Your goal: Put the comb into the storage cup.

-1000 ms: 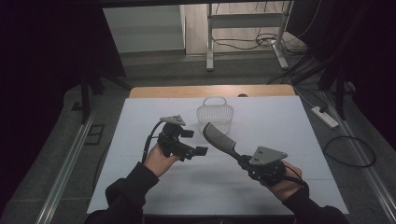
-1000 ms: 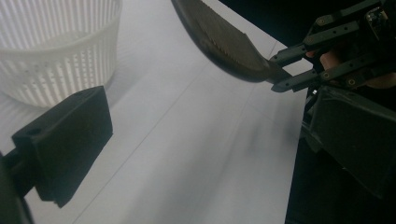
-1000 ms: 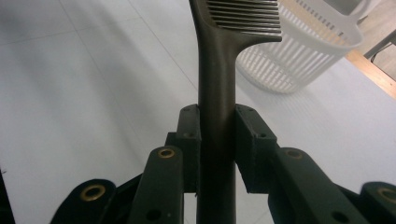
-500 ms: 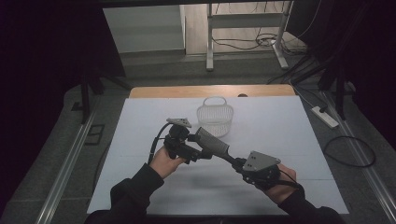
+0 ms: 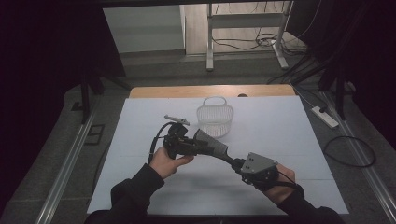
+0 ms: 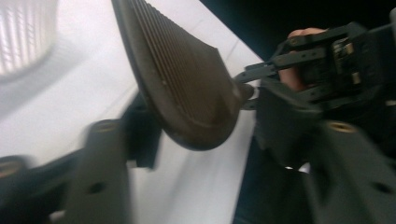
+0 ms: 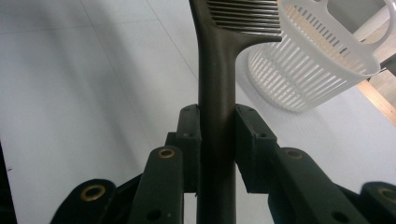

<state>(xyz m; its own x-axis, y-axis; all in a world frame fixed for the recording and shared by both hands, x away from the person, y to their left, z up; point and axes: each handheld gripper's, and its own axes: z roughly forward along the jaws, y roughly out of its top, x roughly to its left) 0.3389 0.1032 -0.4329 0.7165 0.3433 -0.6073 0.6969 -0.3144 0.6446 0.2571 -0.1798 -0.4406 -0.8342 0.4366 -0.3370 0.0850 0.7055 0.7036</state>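
The right tongs [image 7: 217, 135] pinch the handle of a dark comb [image 7: 217, 84], their two pads pressed flat against its sides. In the high view the right tongs [image 5: 243, 165] sit low at the near right of the white desk [image 5: 289, 140], and the comb [image 5: 212, 144] runs from them up and to the left, held above the desk surface with its toothed head toward the left tongs [image 5: 189, 144].

The left tongs have just been closing, and the comb's wide, ribbed head [image 6: 182, 79] lies between their jaws. In the left gripper view the jaws are blurred; the left one sits right against the back of the comb's head, but I cannot tell whether both pads already press on it. Beyond the head, that view also shows the right tongs [image 6: 252, 88] and a bit of the hand behind them.

A white slatted basket [image 5: 215, 116] stands upright on the desk just beyond the comb's head, toward the far edge, apart from both tongs. In the right gripper view the basket [image 7: 317, 65] rises behind the comb's teeth.
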